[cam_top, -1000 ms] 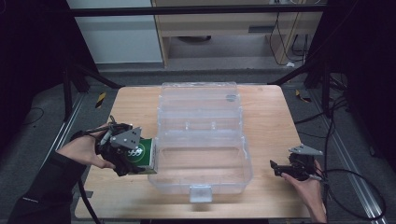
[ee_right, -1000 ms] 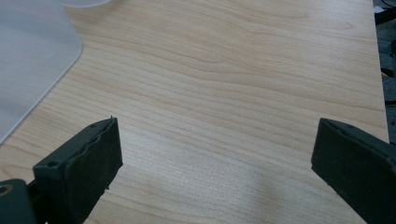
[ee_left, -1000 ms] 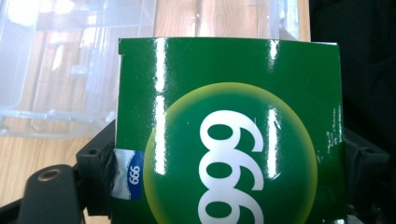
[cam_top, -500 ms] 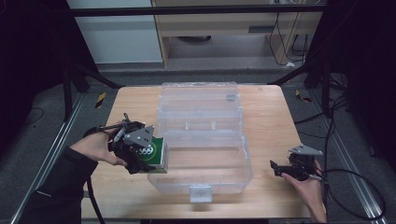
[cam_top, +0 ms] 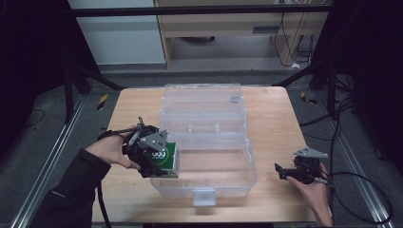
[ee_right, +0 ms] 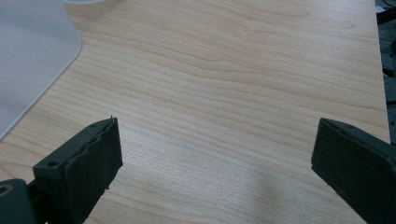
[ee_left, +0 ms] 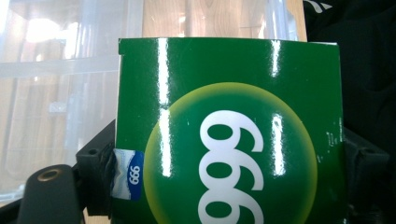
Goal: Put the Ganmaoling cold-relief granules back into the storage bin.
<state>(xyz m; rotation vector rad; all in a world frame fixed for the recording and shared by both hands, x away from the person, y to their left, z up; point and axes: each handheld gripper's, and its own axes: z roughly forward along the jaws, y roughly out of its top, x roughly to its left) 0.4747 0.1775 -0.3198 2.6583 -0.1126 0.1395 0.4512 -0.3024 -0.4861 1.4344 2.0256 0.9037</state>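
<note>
The green "999" box (cam_top: 167, 158) is gripped by the left gripper (cam_top: 164, 164) over the rim of the clear plastic case (cam_top: 223, 183); it may be caught on the wall. The right gripper (cam_top: 281, 170) is held open, empty.

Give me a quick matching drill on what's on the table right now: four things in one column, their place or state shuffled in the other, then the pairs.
Things:
1. green box
2. clear plastic case
3. left tongs
4. right tongs

Place or state:
A. lies open in the middle of the wooden table
B. open with nothing between the jaws, low over the bare wood at the table's right
C. clamped in the tongs, at the case's left edge
D. shut on a box, jaws at either side of it

Pairs: 1-C, 2-A, 3-D, 4-B
</note>
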